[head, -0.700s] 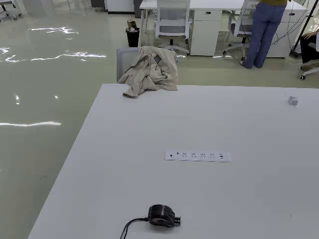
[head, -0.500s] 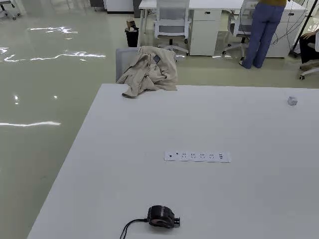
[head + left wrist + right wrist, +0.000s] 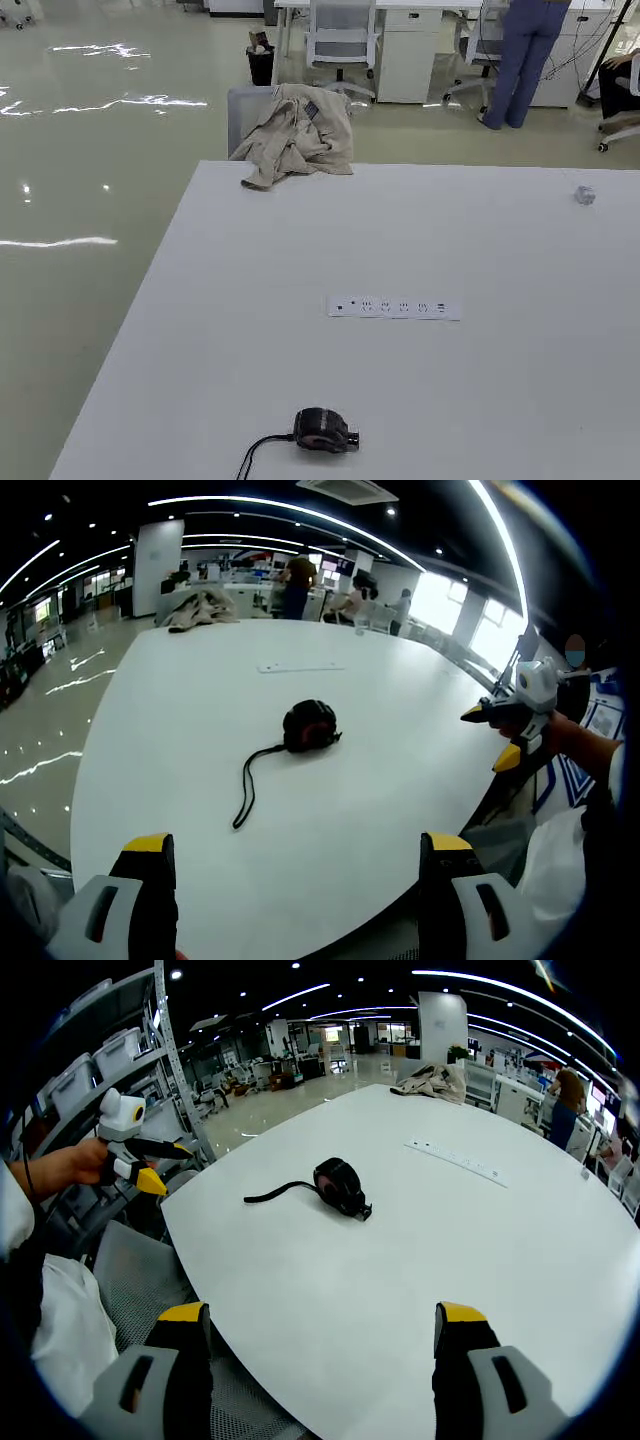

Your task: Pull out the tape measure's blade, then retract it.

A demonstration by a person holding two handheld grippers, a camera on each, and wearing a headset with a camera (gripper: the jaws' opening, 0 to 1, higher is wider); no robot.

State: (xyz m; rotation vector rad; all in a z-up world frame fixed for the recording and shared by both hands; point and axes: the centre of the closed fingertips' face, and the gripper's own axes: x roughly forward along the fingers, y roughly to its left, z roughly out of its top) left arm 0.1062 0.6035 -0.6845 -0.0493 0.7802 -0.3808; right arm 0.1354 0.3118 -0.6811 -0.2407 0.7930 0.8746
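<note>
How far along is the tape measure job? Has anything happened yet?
Nothing looks done: the tape measure lies on the table, blade in. In hand: the left gripper and right gripper are open, empty, short of it. To do: grasp it, pull the blade out, retract it.

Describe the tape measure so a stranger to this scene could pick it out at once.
On the big white table, find the flat white power strip in its middle. Nearer the person than that strip, close to the table's near edge, lies the tape measure. It is the one dark, rounded case there, with a black cord trailing from it.
</note>
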